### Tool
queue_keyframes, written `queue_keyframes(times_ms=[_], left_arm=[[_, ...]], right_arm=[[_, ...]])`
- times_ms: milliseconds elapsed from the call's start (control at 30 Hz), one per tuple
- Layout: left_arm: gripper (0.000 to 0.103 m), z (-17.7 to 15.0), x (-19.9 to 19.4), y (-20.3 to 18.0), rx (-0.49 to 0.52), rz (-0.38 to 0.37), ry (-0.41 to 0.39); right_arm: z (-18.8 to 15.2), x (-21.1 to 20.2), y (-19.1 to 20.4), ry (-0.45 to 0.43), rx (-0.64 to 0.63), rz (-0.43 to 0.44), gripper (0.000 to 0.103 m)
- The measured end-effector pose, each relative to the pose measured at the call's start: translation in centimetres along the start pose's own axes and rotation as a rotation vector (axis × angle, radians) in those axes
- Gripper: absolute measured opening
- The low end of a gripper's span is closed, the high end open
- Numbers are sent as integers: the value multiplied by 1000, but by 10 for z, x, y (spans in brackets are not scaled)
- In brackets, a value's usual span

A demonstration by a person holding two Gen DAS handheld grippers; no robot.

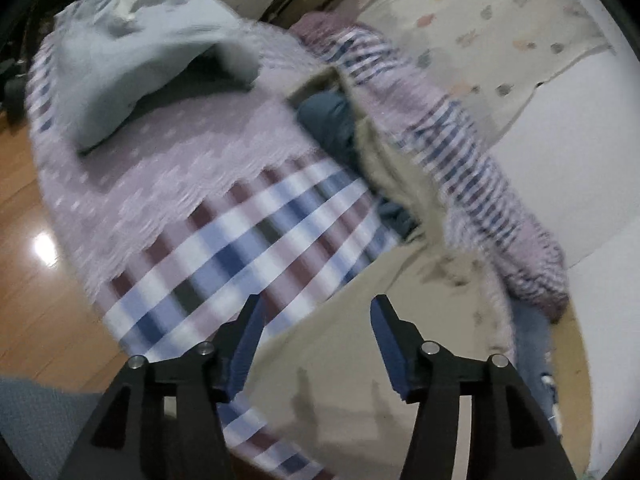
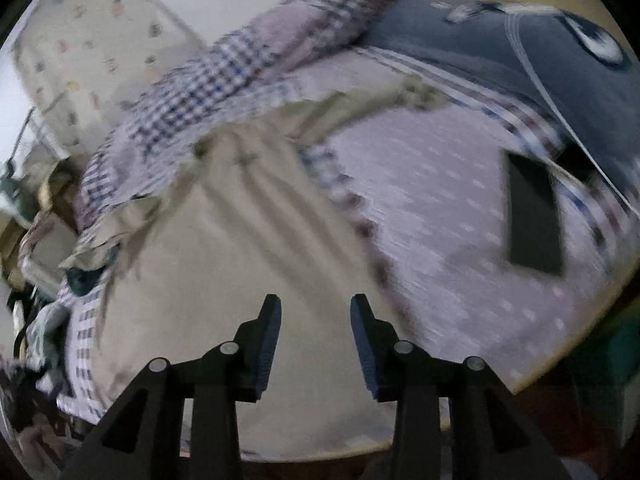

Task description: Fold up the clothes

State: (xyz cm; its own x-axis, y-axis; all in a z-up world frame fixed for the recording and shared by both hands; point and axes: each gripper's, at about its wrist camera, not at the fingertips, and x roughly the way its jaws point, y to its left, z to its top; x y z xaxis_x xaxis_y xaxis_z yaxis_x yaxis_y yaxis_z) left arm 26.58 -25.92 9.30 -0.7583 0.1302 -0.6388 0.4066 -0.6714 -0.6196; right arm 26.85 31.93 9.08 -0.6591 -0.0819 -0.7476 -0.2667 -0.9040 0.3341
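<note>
Beige garment [image 2: 224, 240] — both claws agape

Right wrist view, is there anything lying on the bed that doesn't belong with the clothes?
Yes. A flat black rectangular object, possibly a phone, lies on the lilac dotted blanket, beside the blue garment. It is no garment and could get caught up in folding. Both grippers hover open, holding nothing.

Beige cloth [image 2: 224, 248] lies flat and bare ahead of the right gripper [image 2: 316, 312] (both views blurred); a dark flat slab [image 2: 532, 216] sits rightward, a checked bundle [image 2: 192, 96] heaped beyond, pale garment [image 1: 132, 68] far-left
</note>
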Motion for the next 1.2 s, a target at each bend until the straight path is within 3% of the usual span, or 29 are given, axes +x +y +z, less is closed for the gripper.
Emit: queue_keyframes(times_ms=[200,333,667,833,933,1100,1167,1200], left_arm=[[72,30,-3,-39,86,-148,-71],[75,53,10,-74,162,-222,-89],[83,103,61,-174,290,-290,-196],[84,101,110,-245,561,-319,-224],[84,84,149,-278,744,-322,-171],[84,22,225,-307,1102,-230,-73],[78,0,249,-308,1215,-188,-31],[68,-8,260,-306,1264,-159,-16]], right_arm=[[35,32,70,-6,-129,103,40],[62,49,116,-57,-204,196,40],[135,123,173,-87,-201,342,41],[153,168,171,-53,-199,352,42],[160,182,161,-37,-177,336,43],[171,199,141,-17,-95,337,43],[173,206,136,-7,-64,340,43],[174,209,136,-2,-54,343,43]])
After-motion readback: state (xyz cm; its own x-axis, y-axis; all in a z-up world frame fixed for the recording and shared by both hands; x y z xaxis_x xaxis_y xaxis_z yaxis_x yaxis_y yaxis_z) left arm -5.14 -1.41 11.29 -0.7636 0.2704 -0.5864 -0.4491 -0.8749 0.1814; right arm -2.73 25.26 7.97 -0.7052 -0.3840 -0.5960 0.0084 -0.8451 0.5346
